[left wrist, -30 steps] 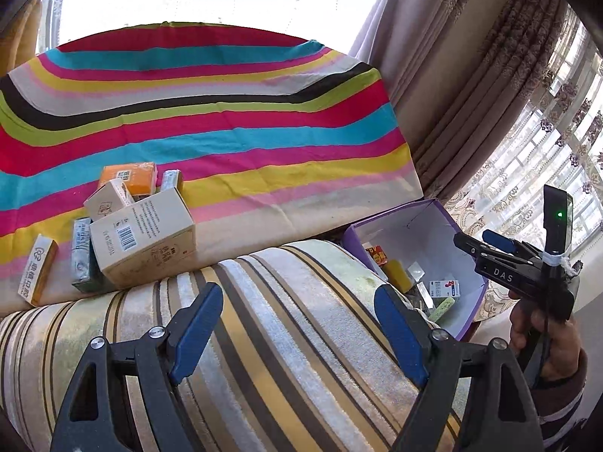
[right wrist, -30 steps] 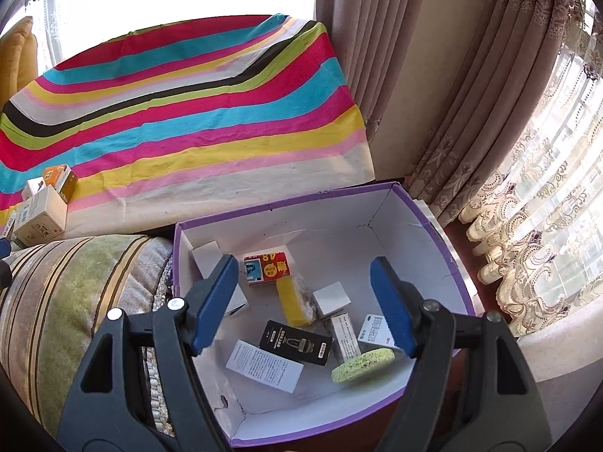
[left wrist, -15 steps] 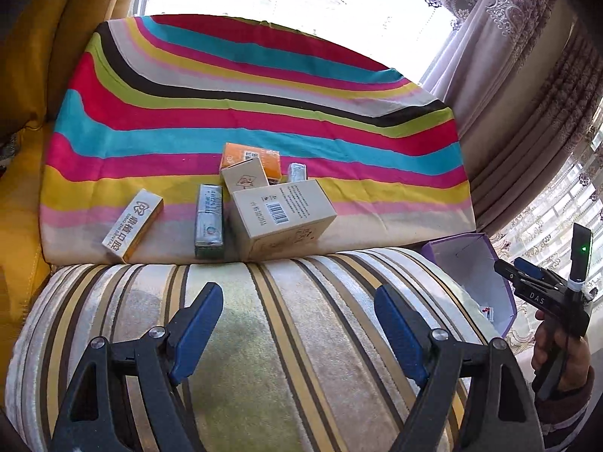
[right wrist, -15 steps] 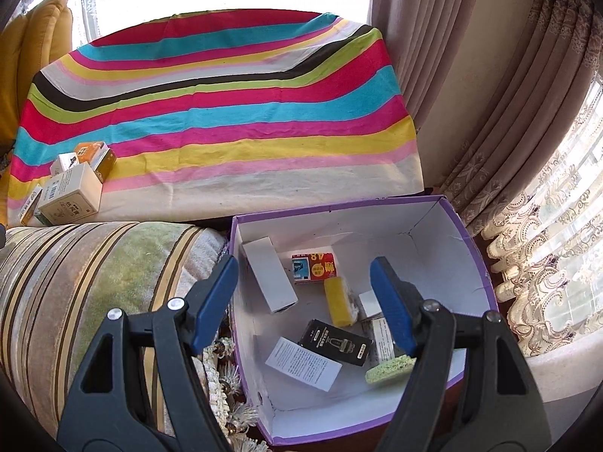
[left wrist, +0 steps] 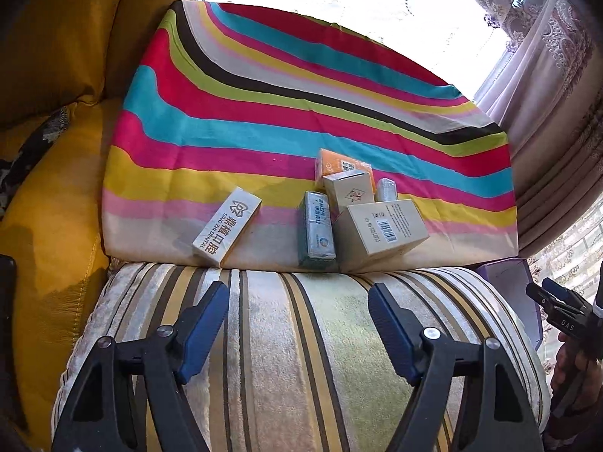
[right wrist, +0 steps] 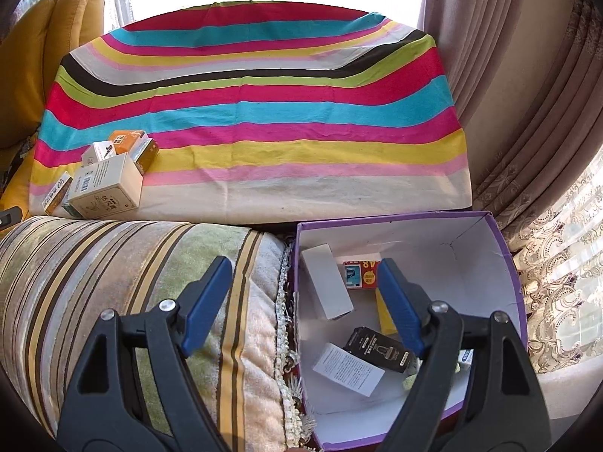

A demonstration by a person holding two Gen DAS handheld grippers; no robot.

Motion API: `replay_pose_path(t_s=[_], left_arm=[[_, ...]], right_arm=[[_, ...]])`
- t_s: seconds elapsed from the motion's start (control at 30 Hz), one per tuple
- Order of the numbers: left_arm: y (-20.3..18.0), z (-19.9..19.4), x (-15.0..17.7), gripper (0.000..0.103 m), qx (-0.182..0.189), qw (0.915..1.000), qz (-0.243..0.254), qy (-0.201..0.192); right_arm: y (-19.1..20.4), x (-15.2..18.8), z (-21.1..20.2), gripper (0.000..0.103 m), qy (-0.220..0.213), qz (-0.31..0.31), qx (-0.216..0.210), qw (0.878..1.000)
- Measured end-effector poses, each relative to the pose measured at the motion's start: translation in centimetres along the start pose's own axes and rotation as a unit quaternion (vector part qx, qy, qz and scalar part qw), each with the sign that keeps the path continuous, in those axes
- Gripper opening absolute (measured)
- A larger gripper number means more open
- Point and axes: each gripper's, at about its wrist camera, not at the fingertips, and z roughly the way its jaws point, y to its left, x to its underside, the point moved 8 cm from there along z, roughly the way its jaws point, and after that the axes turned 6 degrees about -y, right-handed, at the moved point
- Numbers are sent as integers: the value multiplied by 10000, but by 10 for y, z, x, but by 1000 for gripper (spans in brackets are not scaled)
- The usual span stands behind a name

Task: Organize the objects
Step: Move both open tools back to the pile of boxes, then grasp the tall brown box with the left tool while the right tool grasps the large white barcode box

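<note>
We are reaching for the next box: our left gripper (left wrist: 297,324), empty, jaws closing, is facing the boxes (left wrist: 354,214) clustered at the striped cloth's (left wrist: 264,120) near edge; our right gripper (right wrist: 301,301), empty, jaws opening, is hovering by the purple bin (right wrist: 505,263), where the box should go next

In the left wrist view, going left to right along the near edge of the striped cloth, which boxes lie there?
White dental box → teal-and-silver box → large beige barcode box. The orange box and the small boxes behind overlap, so I leave them out.
</note>
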Motion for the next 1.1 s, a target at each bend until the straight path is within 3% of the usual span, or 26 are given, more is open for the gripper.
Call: replay_pose_path(t_s=[0.33, 0.6, 0.9, 1.1], left_arm=[[25, 33, -11, 61, -334, 9982, 173, 465], [37, 61, -18, 61, -487, 9943, 403, 860], [50, 85, -24, 60, -751, 9889, 664, 1098], [51, 91, -18, 49, -623, 9885, 692, 1189]], right_arm=[[69, -12, 6, 93, 140, -353, -734, 9966], [130, -23, 15, 102, 272, -694, -1219, 9897], [179, -32, 32, 102, 484, -970, -1503, 9827], [205, -35, 49, 102, 654, -1071, -1616, 9788]])
